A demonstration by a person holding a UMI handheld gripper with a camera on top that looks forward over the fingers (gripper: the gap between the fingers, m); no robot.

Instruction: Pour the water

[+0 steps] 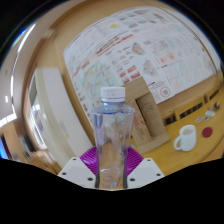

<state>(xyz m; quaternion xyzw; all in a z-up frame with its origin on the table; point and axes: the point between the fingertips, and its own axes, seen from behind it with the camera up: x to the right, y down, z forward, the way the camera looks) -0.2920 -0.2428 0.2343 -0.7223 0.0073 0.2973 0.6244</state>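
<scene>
Bottle (112,135) sits upright between your gripper (111,172) fingers, purple pads (91,158) hugging both sides; looks clamped on it, cap on. White mug (184,139) stands beyond and to the right on the wooden table (60,120), well apart from the bottle. You're likely in the carry step, grasp done, pour not started. Next: move toward the mug, keep the bottle upright, and note the cap may block pouring.

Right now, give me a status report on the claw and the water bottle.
Claw shut on water bottle, bottle upright, cap on. White mug beyond, off to the side. Nothing blocking between them.
</scene>
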